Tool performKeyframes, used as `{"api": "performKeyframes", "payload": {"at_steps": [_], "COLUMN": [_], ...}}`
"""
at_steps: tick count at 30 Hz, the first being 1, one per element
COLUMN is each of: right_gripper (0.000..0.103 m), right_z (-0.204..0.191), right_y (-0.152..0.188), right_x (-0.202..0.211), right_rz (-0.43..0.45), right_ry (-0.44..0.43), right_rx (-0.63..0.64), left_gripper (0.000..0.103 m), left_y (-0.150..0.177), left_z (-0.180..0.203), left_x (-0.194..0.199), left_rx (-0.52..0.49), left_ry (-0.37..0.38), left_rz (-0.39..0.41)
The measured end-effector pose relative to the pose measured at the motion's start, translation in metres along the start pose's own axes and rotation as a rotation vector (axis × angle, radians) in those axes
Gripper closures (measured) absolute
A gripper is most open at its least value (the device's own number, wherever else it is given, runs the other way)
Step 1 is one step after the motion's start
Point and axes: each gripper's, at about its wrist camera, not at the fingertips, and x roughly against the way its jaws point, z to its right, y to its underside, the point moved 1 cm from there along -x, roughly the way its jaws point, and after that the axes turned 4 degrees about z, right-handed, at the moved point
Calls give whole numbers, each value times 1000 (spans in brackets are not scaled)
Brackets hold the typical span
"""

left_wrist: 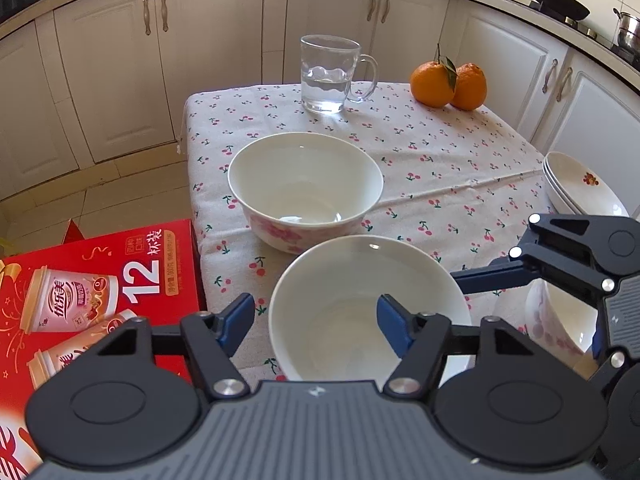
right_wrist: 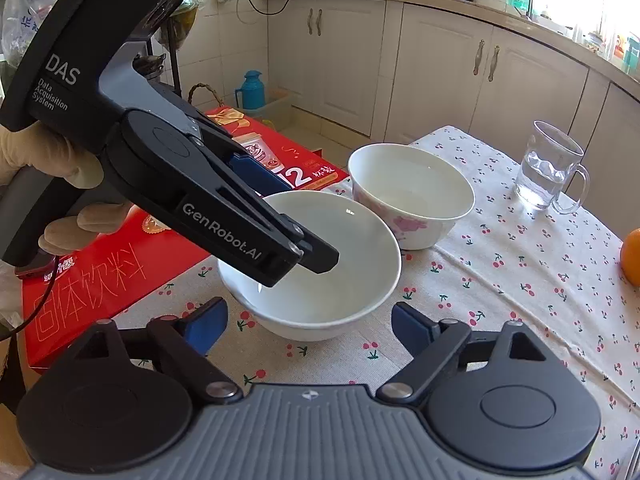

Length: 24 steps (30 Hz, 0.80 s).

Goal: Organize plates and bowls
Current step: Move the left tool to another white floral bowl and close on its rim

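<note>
Left gripper [left_wrist: 316, 322] half-open, right gripper [right_wrist: 308, 322] wider, both angled down

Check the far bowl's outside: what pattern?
Pink floral print on white, on the far bowl; clearest in the right wrist view.

We see a plain white bowl [left_wrist: 368, 312] upright and empty at the near edge of the desk. Just beyond it stands a second empty bowl with pink flowers [left_wrist: 306, 190] on its outside. At the far right edge sits a stack of shallow white plates [left_wrist: 580, 188], the top one bearing a small red motif.
</note>
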Motion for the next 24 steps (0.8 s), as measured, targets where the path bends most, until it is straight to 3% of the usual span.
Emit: {"api": "performKeyframes", "payload": {"at_steps": [13, 24], "right_gripper": [21, 21], "right_z": [1, 1], "right_y": [-1, 0], "right_x": [-2, -2], "right_rz": [0, 8], "right_ry": [-17, -20], "right_rx": [9, 9], "left_gripper": [54, 54], "left_y": [-1, 1], "left_z": [-3, 1], "left_x": [-8, -7], "left_rx": [-9, -22], "left_ry": [33, 24], "left_rz": [-40, -40]}}
